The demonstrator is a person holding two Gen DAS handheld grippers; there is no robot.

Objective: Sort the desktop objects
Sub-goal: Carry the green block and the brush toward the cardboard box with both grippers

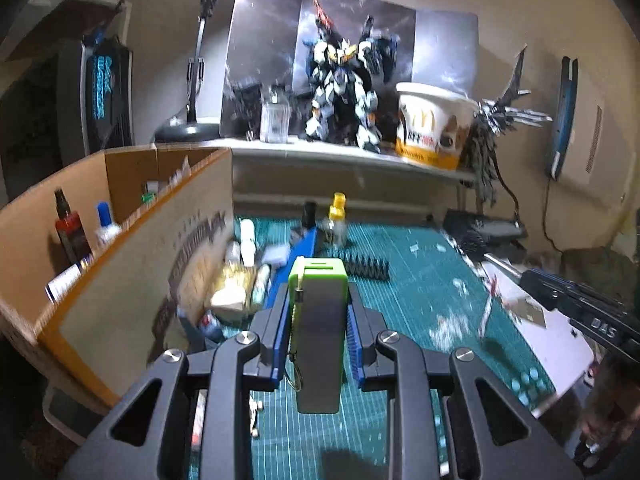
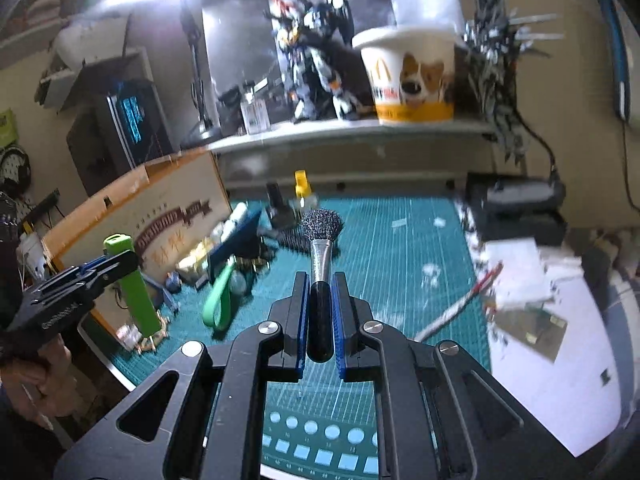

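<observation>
My left gripper (image 1: 318, 316) is shut on a green and grey box-shaped gadget (image 1: 319, 320) with a small ring hanging from it, held above the teal cutting mat (image 1: 420, 300). It also shows in the right wrist view, where the left gripper (image 2: 116, 266) holds the green gadget (image 2: 134, 280) beside the cardboard box (image 2: 160, 216). My right gripper (image 2: 320, 312) is shut on the black handle of a brush (image 2: 321, 256) with a silver ferrule and dark bristle head, above the mat (image 2: 400, 248).
An open cardboard box (image 1: 120, 248) with bottles stands at the left. Clutter lies along its side: tubes, a blue tray, a green loop (image 2: 220, 300), a yellow-capped bottle (image 1: 337, 216). A shelf holds a robot model (image 1: 344, 88) and a paper bucket (image 1: 434, 124). White paper (image 2: 540, 360) lies right.
</observation>
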